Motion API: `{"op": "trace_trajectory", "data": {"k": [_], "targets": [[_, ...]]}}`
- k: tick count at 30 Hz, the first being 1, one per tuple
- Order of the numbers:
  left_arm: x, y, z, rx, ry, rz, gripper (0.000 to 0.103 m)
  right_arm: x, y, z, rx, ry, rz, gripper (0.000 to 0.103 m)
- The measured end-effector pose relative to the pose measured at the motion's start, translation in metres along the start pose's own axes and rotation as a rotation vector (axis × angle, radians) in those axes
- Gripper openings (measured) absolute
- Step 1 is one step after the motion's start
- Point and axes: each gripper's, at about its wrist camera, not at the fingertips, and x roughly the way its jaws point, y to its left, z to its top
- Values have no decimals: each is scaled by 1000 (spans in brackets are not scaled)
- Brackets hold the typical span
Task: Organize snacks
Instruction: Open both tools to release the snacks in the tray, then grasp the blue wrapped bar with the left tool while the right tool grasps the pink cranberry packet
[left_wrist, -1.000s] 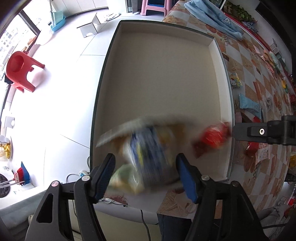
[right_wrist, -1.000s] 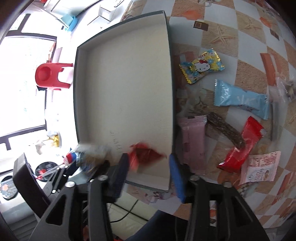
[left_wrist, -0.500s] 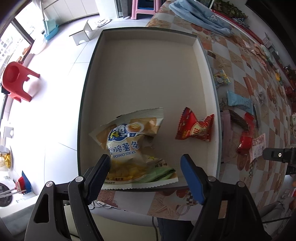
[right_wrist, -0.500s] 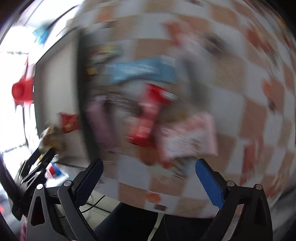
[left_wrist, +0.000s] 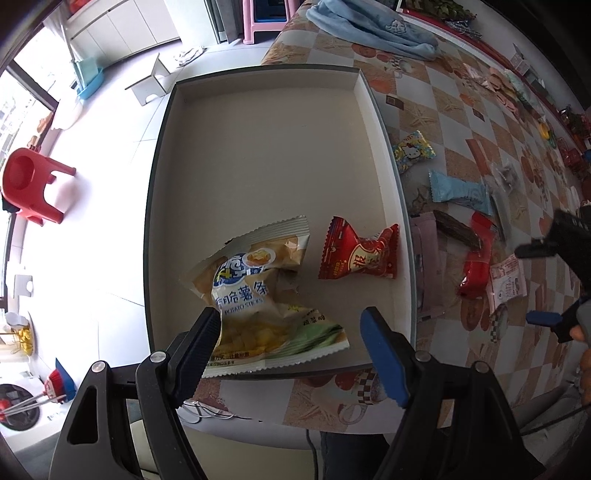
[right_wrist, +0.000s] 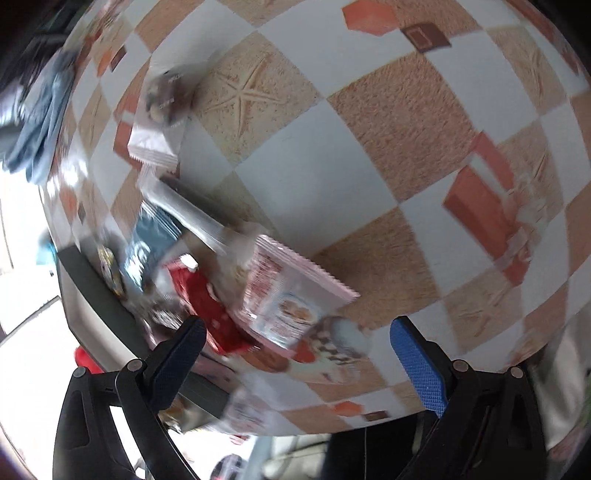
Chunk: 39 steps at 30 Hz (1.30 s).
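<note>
A shallow beige box (left_wrist: 391, 192) sits on the checkered table. Inside lie a potato sticks bag (left_wrist: 258, 295) and a red snack packet (left_wrist: 360, 254). My left gripper (left_wrist: 291, 350) is open and empty above the box's near edge, over the bag. My right gripper (right_wrist: 295, 362) is open and empty above the loose snacks to the right of the box: a pink-white packet (right_wrist: 291, 291) and a red wrapper (right_wrist: 207, 306). It also shows in the left wrist view (left_wrist: 554, 280). The right wrist view is blurred.
Right of the box lie a Hello Kitty packet (left_wrist: 412, 151), a light blue packet (left_wrist: 458, 192), a dark bar (left_wrist: 458, 232), a red wrapper (left_wrist: 476, 266) and a pink pack (left_wrist: 424, 258). A blue cloth (left_wrist: 369, 29) lies at the table's far end. A red stool (left_wrist: 29, 184) stands on the floor.
Both snacks were dropped into the box and now lie still. My left gripper pulled back slightly. My right gripper swung right, away from the box, over the loose snacks.
</note>
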Motion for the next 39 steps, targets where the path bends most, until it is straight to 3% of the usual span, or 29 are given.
{"op": "trace_trajectory", "data": {"k": [3, 5, 9, 16, 21, 29, 33, 37, 39], "targets": [[-3, 0, -3, 12, 2, 12, 81, 7, 6, 6, 80, 4, 0, 100], [-5, 0, -5, 17, 2, 20, 81, 15, 6, 4, 83, 8, -49, 100], [-10, 0, -8, 30, -3, 12, 81, 25, 21, 8, -77, -4, -225, 100], [-9, -11, -5, 42, -1, -9, 81, 17, -12, 29, -216, -49, -365, 101], [-12, -31, 2, 102, -9, -26, 81, 8, -45, 41, -195, -24, -314, 102], [-23, -72, 27, 248, -35, -42, 81, 20, -47, 24, -42, -10, -164, 102], [-28, -103, 48, 400, -68, -28, 81, 39, -20, 13, -69, -24, -250, 103], [-26, -141, 66, 597, -125, 20, 81, 47, -11, -4, -54, -62, -247, 103], [-19, -158, 73, 685, -141, 44, 81, 54, -2, -8, -145, -21, -283, 103]]}}
